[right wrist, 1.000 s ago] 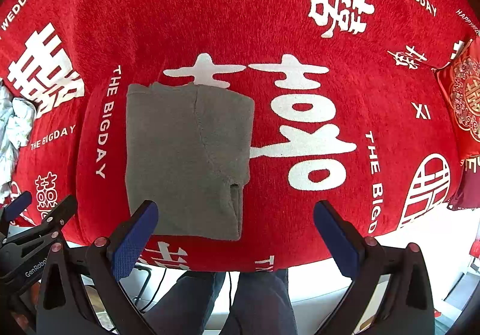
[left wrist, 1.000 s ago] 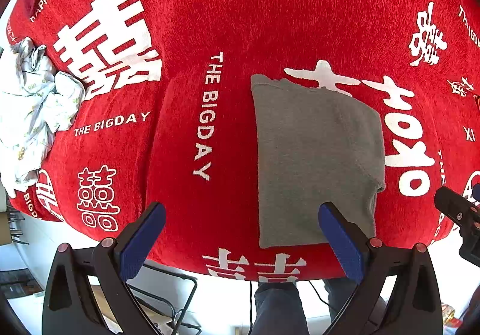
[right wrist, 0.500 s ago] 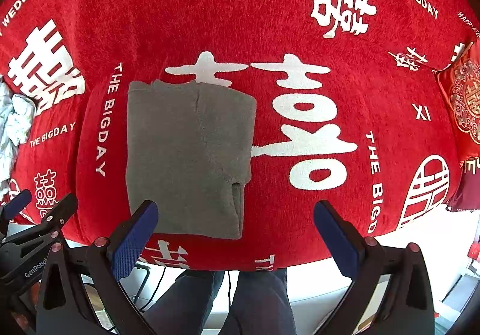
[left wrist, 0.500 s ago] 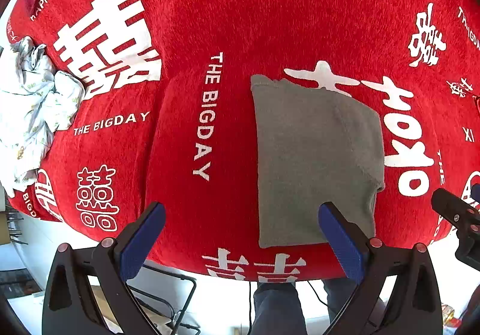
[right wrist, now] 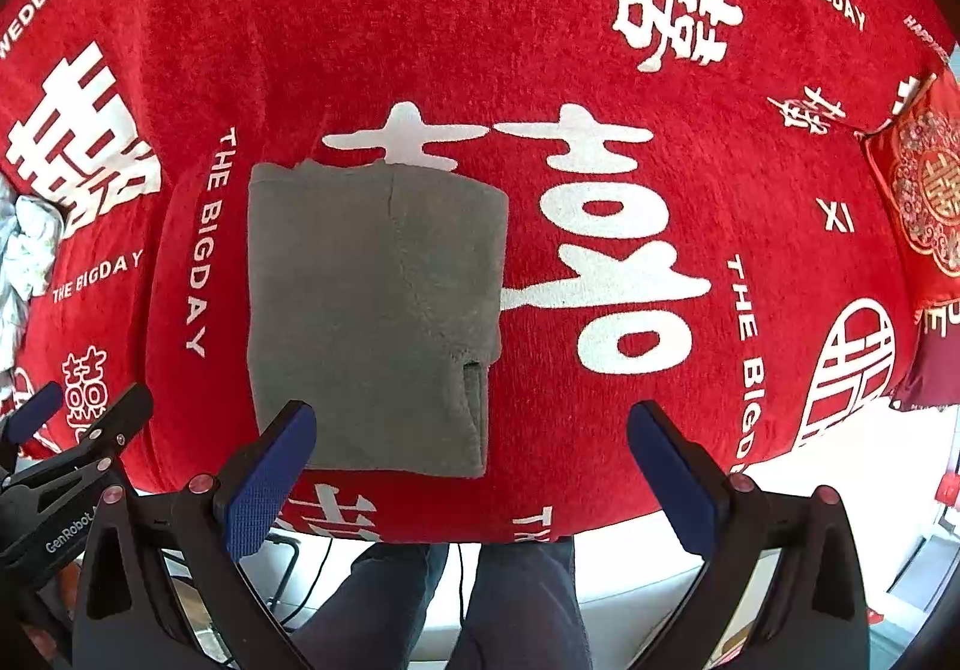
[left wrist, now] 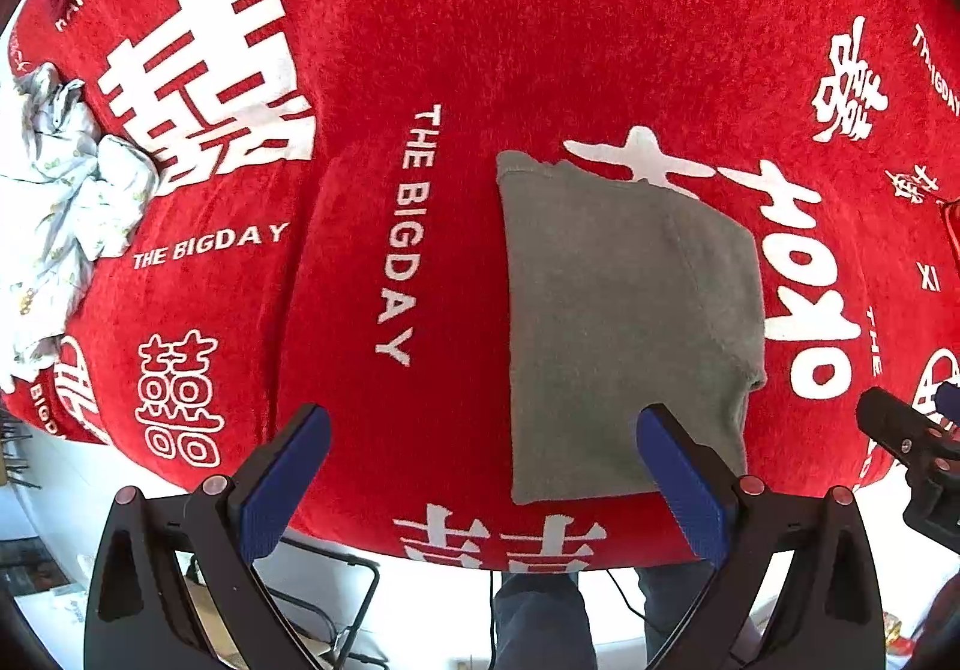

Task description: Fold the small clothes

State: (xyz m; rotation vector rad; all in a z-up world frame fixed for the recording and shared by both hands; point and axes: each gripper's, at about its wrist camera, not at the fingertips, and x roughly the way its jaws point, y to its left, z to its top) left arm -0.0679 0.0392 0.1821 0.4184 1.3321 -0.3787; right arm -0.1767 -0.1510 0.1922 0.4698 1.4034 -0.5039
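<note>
A grey garment lies folded into a flat rectangle on the red table cover near the front edge. It also shows in the right wrist view. My left gripper is open and empty, held above the table's front edge, with its right finger over the garment's near corner. My right gripper is open and empty, just right of the garment's near edge. Each gripper shows at the side of the other's view.
A crumpled white patterned cloth lies at the table's left edge. A red embroidered cushion sits at the far right. The person's legs stand below the front edge. The red cover carries white lettering.
Almost nothing has moved. Both grippers stay open above the front edge and the grey garment lies as before.
</note>
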